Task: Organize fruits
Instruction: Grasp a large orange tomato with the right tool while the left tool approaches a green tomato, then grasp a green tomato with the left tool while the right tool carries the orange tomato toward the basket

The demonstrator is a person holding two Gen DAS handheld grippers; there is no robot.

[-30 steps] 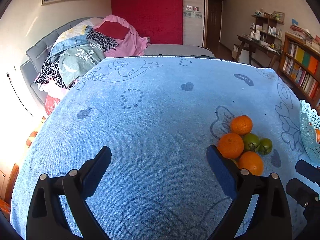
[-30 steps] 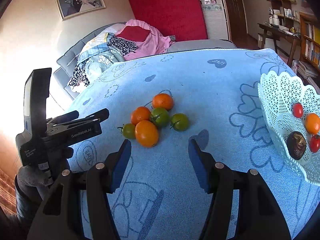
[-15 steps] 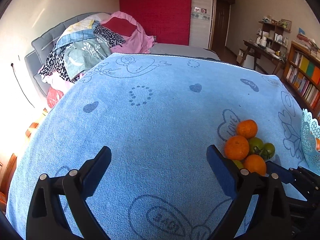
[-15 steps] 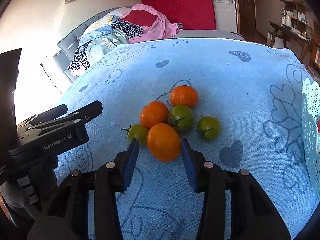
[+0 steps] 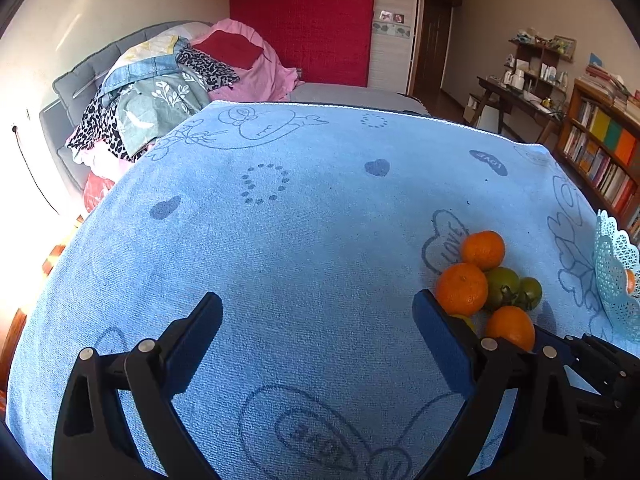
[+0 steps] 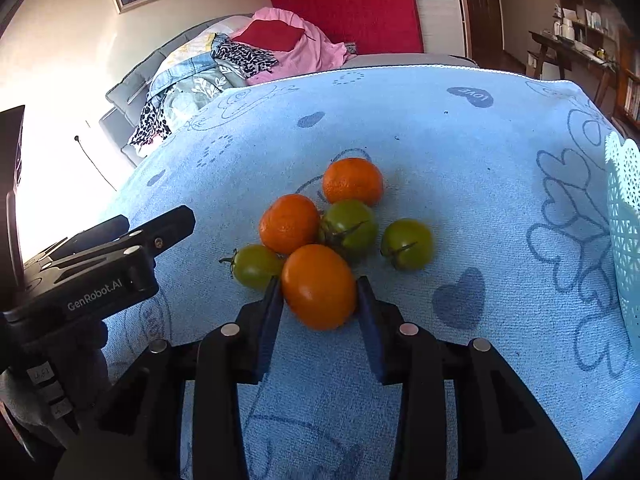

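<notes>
A cluster of fruit lies on the blue towel. The nearest orange fruit sits between the pads of my right gripper, which is shut on it. Behind it are two mandarins and three green tomatoes. In the left wrist view the same cluster lies at the right, with the held orange fruit nearest. My left gripper is open and empty over bare towel, left of the fruit.
A white lattice basket stands at the towel's right edge; it also shows in the left wrist view. A bed with piled clothes lies behind the table. Bookshelves and a desk stand at the right.
My right gripper moved forward to the nearest orange fruit and its jaws closed from wide open onto it. My left gripper stayed open and shifted slightly.
</notes>
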